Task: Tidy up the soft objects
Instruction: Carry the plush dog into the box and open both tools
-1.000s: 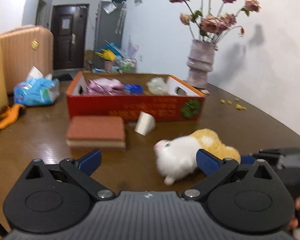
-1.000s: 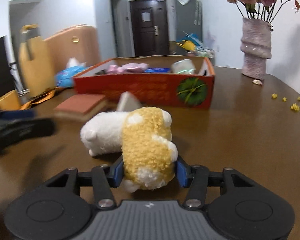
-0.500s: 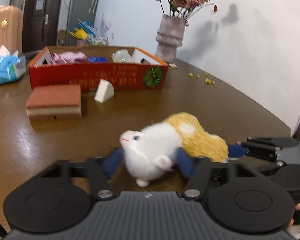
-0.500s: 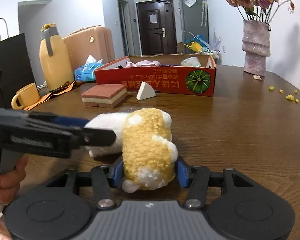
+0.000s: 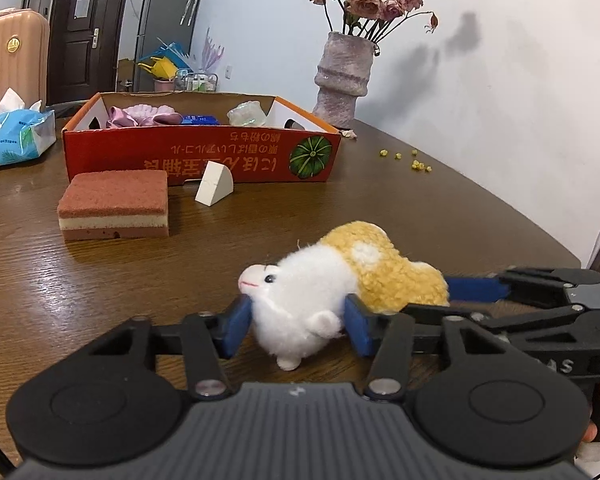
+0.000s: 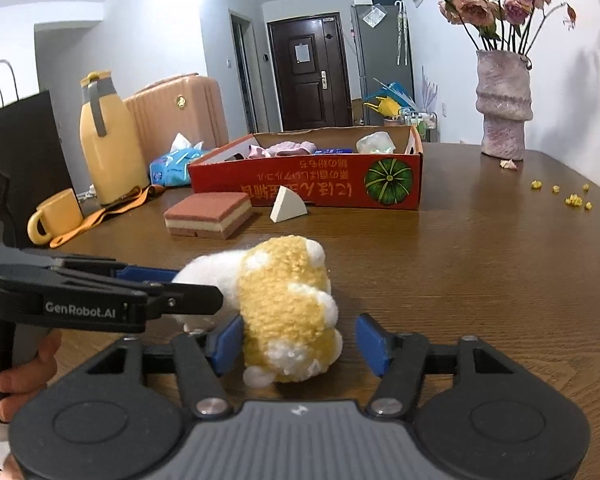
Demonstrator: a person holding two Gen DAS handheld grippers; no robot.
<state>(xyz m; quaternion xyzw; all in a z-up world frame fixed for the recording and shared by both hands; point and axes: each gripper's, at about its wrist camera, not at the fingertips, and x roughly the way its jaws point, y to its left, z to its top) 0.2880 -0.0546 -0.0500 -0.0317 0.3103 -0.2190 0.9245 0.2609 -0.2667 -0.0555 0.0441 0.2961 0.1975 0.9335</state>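
Note:
A white and yellow plush toy (image 5: pixel 340 276) lies on the brown table (image 5: pixel 420 216). My left gripper (image 5: pixel 298 326) is shut on its white head end. My right gripper (image 6: pixel 300 340) has its jaws open around the yellow rear end (image 6: pixel 288 304), with a gap on the right side. The right gripper shows in the left wrist view (image 5: pixel 540 300), and the left gripper shows in the right wrist view (image 6: pixel 100 296). A layered sponge (image 5: pixel 114 204) and a white foam wedge (image 5: pixel 214 178) lie in front of the red box (image 5: pixel 200 158), which holds several soft items.
A vase of dried flowers (image 5: pixel 344 80) stands behind the box at the right. A blue tissue pack (image 5: pixel 14 138), a yellow jug (image 6: pixel 108 140), a yellow mug (image 6: pixel 54 216) and an orange strap (image 6: pixel 100 216) are at the left. Yellow crumbs (image 5: pixel 412 160) lie on the table.
My left gripper came in from open and closed on the toy's white head. My right gripper, earlier shut on the yellow end, has opened its jaws.

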